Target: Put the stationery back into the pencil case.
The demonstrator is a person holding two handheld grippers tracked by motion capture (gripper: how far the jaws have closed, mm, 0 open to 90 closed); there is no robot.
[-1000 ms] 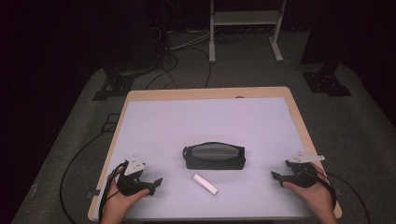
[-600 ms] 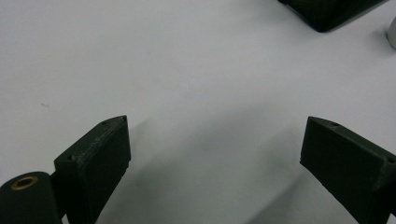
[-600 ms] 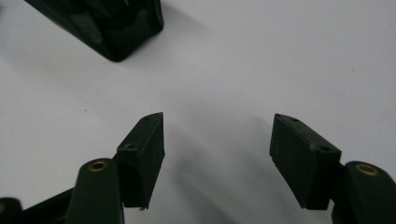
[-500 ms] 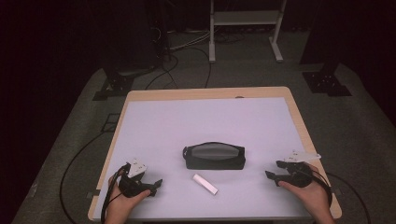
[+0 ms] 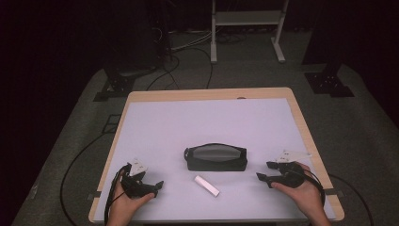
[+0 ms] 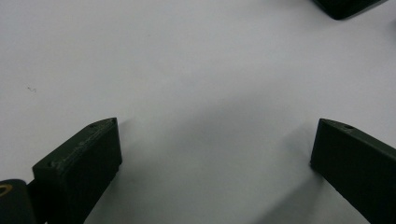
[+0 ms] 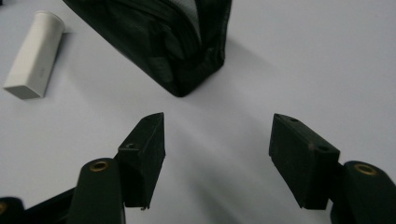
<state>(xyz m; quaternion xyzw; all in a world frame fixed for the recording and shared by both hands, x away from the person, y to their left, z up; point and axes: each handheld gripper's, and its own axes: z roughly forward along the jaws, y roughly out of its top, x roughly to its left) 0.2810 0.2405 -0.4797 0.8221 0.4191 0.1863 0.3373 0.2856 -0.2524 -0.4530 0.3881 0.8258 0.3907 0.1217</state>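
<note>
black pouch (image 5: pixel 216 157) is laid mid-table, long axis crosswise | right gripper (image 5: pixel 269 172) is held nearer, jaws apart, having just been closing on nothing | left gripper (image 5: pixel 156 186) is spread wide, empty

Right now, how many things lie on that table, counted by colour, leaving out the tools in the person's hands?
Black: 1, the zipped pouch
White: 1, the small stick
Total: 2
</note>
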